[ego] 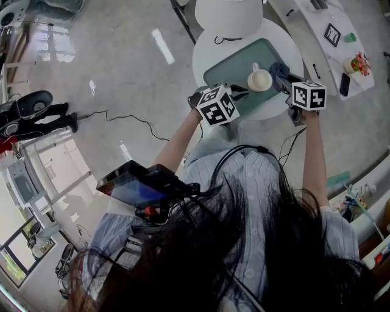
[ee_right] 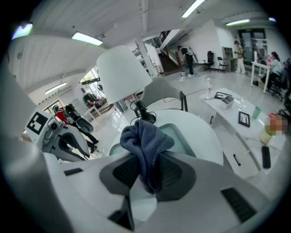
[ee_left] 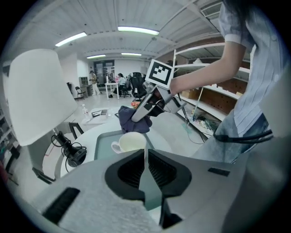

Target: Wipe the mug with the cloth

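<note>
Forearms (ego: 312, 155) reach forward, right gripper (ee_right: 146, 175) pinching cloth (ee_right: 145, 139) beside mug (ego: 259, 80), left gripper (ee_left: 145, 170) closed

Beyond the left tool (ee_left: 145, 154) and the right tool (ee_right: 146, 158), a white lamp shade (ego: 228, 15) at the far edge of a round desk (ego: 206, 52). Below the tool tips, a green mat (ego: 228, 73). Right of the right tool, a long desk (ego: 308, 21) with a tablet (ego: 332, 35), a green cup (ego: 350, 38) and a dark phone (ego: 345, 84). Left of the left tool, a black cable (ego: 122, 117) across the glossy floor (ego: 122, 55).

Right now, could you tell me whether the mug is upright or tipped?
Upright: the mug sits base-down on the green mat, open rim facing up.
</note>
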Available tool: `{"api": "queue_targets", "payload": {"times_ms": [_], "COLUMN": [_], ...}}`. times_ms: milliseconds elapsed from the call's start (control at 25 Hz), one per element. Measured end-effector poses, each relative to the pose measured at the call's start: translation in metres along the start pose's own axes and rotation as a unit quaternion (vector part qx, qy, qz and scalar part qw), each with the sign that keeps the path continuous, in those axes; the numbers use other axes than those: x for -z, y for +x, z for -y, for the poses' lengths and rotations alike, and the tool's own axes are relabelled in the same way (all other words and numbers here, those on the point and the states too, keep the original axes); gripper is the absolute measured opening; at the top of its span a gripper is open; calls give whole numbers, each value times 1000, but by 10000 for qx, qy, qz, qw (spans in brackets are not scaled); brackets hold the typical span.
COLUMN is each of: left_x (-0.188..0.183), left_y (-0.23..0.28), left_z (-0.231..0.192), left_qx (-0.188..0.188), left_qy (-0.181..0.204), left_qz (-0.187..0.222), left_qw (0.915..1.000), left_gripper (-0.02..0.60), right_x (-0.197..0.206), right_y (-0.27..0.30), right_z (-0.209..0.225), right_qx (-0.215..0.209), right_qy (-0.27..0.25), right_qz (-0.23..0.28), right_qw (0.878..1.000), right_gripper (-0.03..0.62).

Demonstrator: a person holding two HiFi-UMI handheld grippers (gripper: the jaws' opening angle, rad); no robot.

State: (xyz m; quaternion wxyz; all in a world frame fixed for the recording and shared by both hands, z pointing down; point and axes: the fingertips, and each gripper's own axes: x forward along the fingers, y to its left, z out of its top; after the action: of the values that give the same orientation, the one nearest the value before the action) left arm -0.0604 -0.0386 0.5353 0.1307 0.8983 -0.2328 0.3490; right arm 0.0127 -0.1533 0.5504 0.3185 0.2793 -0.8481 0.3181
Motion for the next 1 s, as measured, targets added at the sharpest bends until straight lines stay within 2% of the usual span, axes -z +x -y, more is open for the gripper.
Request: {"api": "queue_targets", "payload": {"times_ms": [160,360,560,800,1000], "left_x": [5,9,13,11,-5], "left_y": [-5,-4,-9,-11,-8], "left_z": [21,51,58,62,88], "left_qx": [-290,-441,-633,-665,-899], "left_qy": [-515,-976,-1062,-1260,-1554], "left_qz": [205,343,527,533,583], "left_qw": [9980,9937,9909,9884,9820], "left_gripper": [35,35,35,35,35], "right_x": [31,75,102,102,120], "right_y": [-35,-72,-74,-71,-95], "right_z": [-5,-26,-51,-75,-82], "right_qx": [286,331,302,142,-58], "right_qy": [487,830,1004,1055,933], "right_qz": [387,648,669,731,792], "right_qw": [9976,9939,9922,9916,9925], "right_gripper": [98,98,98,98,98]}}
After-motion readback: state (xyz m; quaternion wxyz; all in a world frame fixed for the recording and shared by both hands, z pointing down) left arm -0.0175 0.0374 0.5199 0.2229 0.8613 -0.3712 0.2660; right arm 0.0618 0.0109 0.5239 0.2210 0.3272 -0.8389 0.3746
